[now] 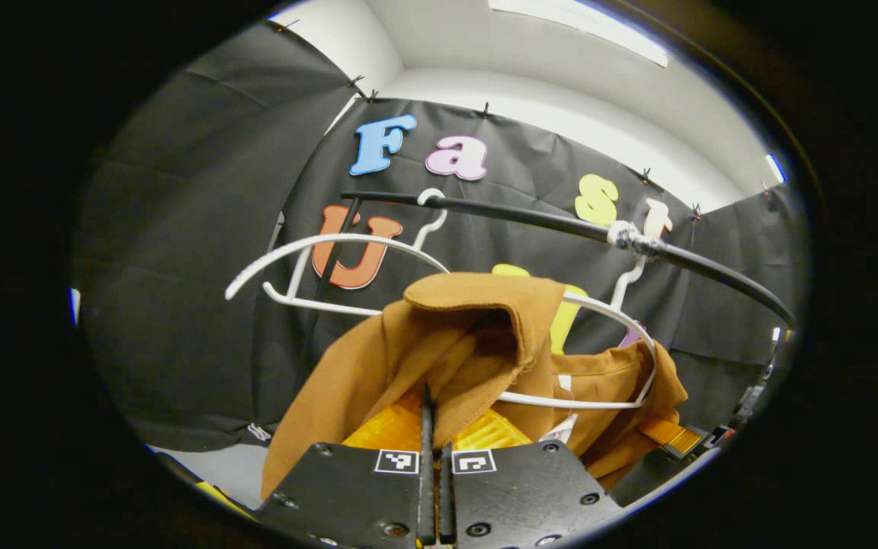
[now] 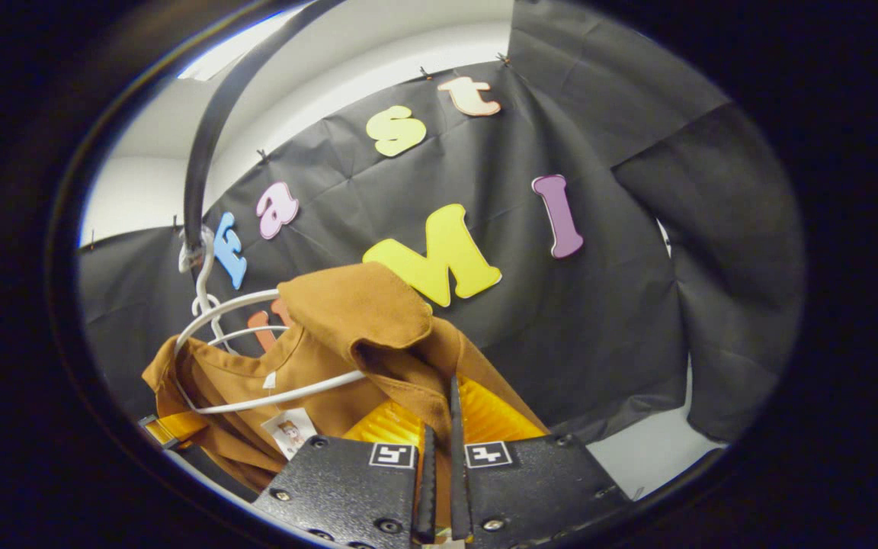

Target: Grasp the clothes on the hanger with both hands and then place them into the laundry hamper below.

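Observation:
A brown garment [image 1: 469,335] hangs on a white hanger [image 1: 561,402] hooked over a black rod [image 1: 523,217]. My left gripper [image 1: 435,427] is shut on one shoulder of the cloth, which folds over its fingertips. In the right gripper view the same garment [image 2: 355,313] drapes on the hanger [image 2: 286,396], and my right gripper [image 2: 447,412] is shut on the other shoulder fold. Each view catches part of the other gripper at the far side of the garment [image 1: 675,435] [image 2: 161,428].
An empty white hanger [image 1: 317,242] hangs on the rod to the left of the garment. The rod [image 2: 199,152] arcs overhead in the right gripper view. A paper tag [image 2: 290,431] dangles inside the collar. Black cloth walls stand close behind.

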### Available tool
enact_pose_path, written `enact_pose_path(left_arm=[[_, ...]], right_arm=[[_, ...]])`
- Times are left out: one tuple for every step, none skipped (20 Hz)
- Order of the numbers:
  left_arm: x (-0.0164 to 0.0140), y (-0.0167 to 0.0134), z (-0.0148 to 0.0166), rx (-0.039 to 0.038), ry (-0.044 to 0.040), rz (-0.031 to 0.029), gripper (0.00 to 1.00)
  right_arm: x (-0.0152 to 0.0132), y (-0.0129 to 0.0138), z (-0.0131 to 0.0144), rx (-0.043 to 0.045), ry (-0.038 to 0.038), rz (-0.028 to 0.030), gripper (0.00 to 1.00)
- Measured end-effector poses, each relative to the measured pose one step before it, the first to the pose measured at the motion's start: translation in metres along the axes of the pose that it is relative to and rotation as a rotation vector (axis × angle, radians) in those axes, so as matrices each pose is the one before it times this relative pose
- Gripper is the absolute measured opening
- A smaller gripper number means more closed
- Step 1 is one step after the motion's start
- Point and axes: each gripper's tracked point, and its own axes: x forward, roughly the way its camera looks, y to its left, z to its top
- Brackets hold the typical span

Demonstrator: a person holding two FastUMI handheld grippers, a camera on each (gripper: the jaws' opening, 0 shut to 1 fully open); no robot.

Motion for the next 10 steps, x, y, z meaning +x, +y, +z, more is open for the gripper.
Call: enact_pose_path(left_arm=[[-0.00314,0.00419,0.00672,-0.0137,-0.00634,-0.00186,0.02],[-0.00062,0.00299,0.0038,-0.00242,0.0032,0.00185,0.02],[-0.00075,0.00461,0.00186,0.02278,0.00662,0.01047,0.06],[-0.00053,0.00128,0.00407,0.02358,-0.00562,0.00043,0.02],[-0.00103,-0.00155,0.00363,0.00192,-0.00411,-0.01249,0.02],[-0.00203,-0.0012,0.00373,-0.00898,0.0012,-0.0097,0.06],[-0.00277,0.00055,0.00619,-0.00542,-0.00932,-0.00309,0.02],[-0.00194,0.00311,0.00817,0.00297,-0.01513,0.00398,0.06],[0.00028,0.00441,0.00803,0.00151,-0.00909,-0.00061,0.02],[0.00304,0.00434,0.00499,-0.00045,-0.00421,0.00259,0.06]], right_arm=[[-0.00018,-0.00053,0.00483,0.03779,0.00072,0.01682,0.11],[-0.0027,-0.00018,0.00485,0.04069,0.00163,0.01657,0.11],[0.00065,-0.00112,0.00436,0.03391,0.00418,0.0189,0.11],[-0.00001,-0.00115,0.00512,0.02406,0.00316,0.01183,0.11],[-0.0001,-0.00258,0.00357,0.01734,0.00058,0.01031,0.1],[0.00113,-0.00043,0.00524,0.02081,-0.00298,0.01286,0.1],[-0.00008,0.00014,0.00493,0.02166,-0.00058,0.01346,0.11],[-0.00356,-0.00015,0.0041,0.02405,0.00222,0.01195,0.11],[-0.0005,0.0001,0.00524,0.02133,0.00405,0.01291,0.11],[0.00142,0.00008,0.00538,0.02733,-0.00053,0.01155,0.11]])
